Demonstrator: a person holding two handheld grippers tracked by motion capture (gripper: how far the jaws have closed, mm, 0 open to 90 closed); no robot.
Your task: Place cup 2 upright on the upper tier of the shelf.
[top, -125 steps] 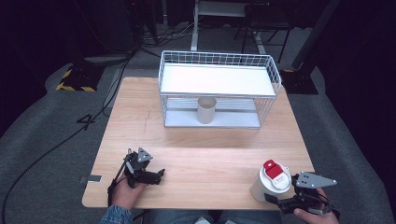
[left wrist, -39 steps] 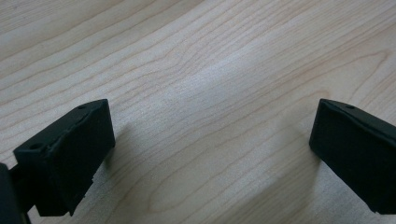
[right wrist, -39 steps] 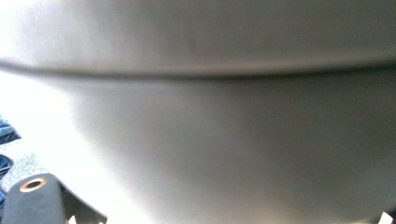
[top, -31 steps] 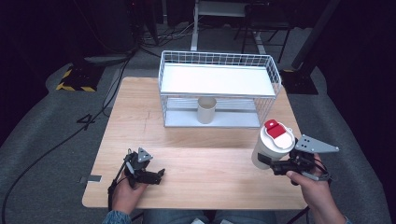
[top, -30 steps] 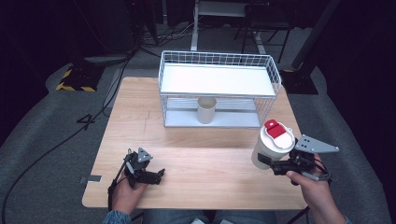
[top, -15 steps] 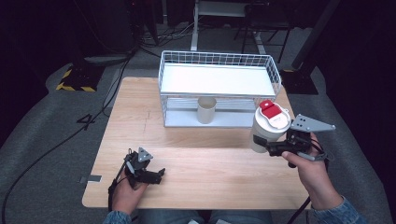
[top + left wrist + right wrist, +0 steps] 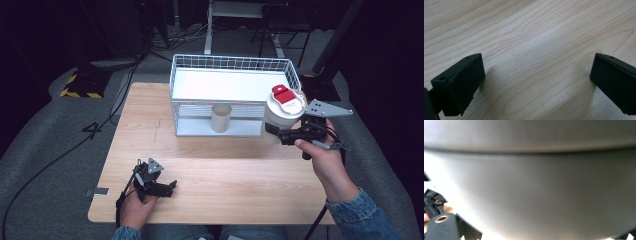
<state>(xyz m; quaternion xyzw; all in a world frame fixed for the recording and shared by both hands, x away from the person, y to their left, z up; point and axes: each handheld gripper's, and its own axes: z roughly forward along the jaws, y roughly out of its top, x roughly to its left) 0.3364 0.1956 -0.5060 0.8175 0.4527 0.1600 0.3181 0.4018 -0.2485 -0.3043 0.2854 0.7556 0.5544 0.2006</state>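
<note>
Right now, as I read my feeds:

Right gripper [image 7: 280, 134]: I have it clamped on a white container [image 7: 280, 115] with a red flip lid, gripped on the side wall and carried upright above the table [image 7: 240, 175].
Container position: just beside the right end of the white wire rack [image 7: 232, 80], at about the height of its upper tray, near its front right corner. I cannot tell whether it touches the wire.
Right gripper view: the container's [image 7: 531, 185] pale, blurred wall sits right against the camera.
Left gripper [image 7: 167, 187]: resting low at the near left part of the table, well apart from the rack, my left hand [image 7: 137, 202] around it.
Left gripper claw: spread wide in its own view, bare wood grain [image 7: 536, 50] between the two black jaws, nothing gripped.
Rack contents: a beige cup [image 7: 220, 118] stands upright on the lower shelf, near the middle.
</note>
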